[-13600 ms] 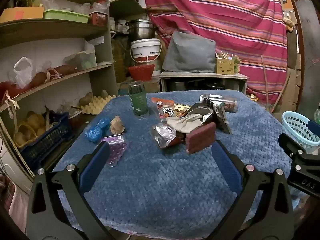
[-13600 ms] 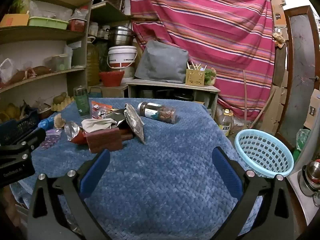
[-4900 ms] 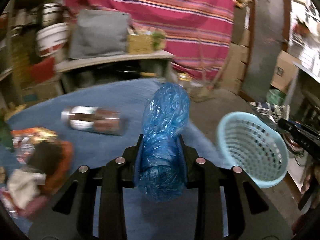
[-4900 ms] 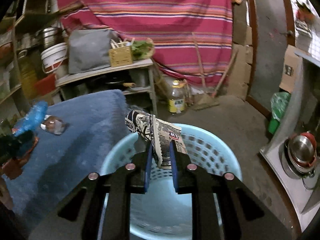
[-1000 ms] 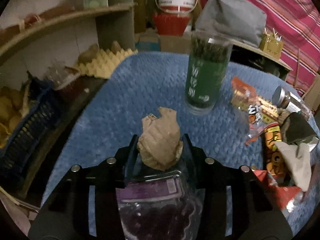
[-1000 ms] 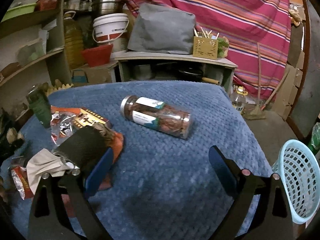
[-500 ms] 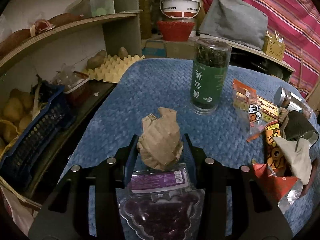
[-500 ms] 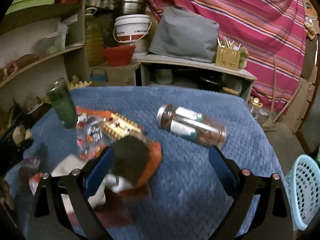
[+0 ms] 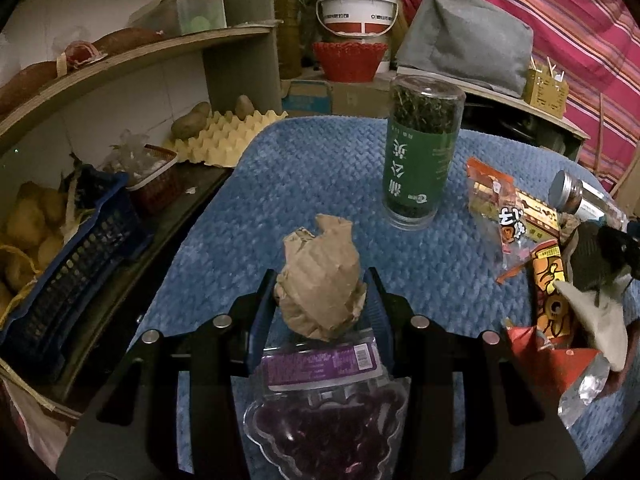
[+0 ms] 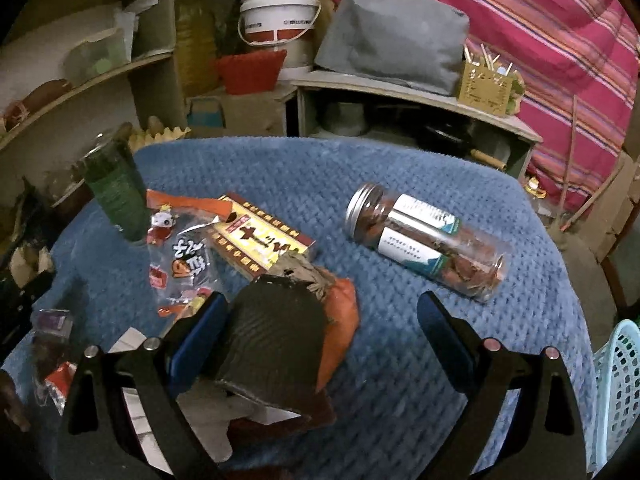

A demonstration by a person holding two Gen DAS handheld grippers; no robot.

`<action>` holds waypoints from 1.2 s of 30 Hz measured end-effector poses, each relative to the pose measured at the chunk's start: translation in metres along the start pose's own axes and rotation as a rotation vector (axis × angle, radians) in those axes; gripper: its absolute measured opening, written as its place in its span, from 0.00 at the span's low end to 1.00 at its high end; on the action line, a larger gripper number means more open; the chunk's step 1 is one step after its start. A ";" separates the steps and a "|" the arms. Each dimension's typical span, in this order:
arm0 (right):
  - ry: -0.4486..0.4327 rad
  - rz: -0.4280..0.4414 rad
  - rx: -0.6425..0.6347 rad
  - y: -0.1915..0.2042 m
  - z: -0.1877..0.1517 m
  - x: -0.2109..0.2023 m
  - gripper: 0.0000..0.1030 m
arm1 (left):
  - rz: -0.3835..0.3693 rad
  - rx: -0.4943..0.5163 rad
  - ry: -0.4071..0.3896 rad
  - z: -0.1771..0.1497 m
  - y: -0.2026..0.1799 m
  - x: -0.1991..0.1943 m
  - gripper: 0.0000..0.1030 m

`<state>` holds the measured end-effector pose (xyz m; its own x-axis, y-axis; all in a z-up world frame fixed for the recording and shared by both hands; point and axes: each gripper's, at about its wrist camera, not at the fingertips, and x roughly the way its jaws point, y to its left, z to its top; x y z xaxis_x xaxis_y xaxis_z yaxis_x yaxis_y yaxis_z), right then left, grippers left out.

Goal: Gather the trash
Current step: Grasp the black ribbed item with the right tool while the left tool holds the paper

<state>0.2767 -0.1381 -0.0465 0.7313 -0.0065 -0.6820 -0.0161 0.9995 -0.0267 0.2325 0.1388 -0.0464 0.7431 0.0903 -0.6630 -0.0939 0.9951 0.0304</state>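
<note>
Pinching a crumpled brown paper wad (image 9: 320, 280), the left gripper (image 9: 320, 300) contrasts with the spread right gripper (image 10: 320, 320).

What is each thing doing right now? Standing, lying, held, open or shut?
Left gripper: jaws shut on the crumpled brown paper.
Right gripper: jaws open, around the black pouch, not squeezing.
Green tea jar: standing upright.
Clear jar: lying on its side, lid on.
Purple-label plastic pack: lying flat.
Blue basket: partly in view, contents hidden.

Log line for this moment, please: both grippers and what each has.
left gripper: shut on crumpled brown paper | right gripper: open, over black wrapper | basket: at table's right edge
</note>
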 end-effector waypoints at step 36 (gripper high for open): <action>-0.124 0.180 0.040 -0.025 -0.005 -0.044 0.61 | -0.014 0.022 -0.024 0.001 -0.030 -0.017 0.43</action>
<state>0.2418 -0.1631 -0.0199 0.7973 0.1730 -0.5783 -0.1281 0.9847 0.1180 0.2235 0.1071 -0.0355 0.7600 0.0769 -0.6454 -0.0688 0.9969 0.0377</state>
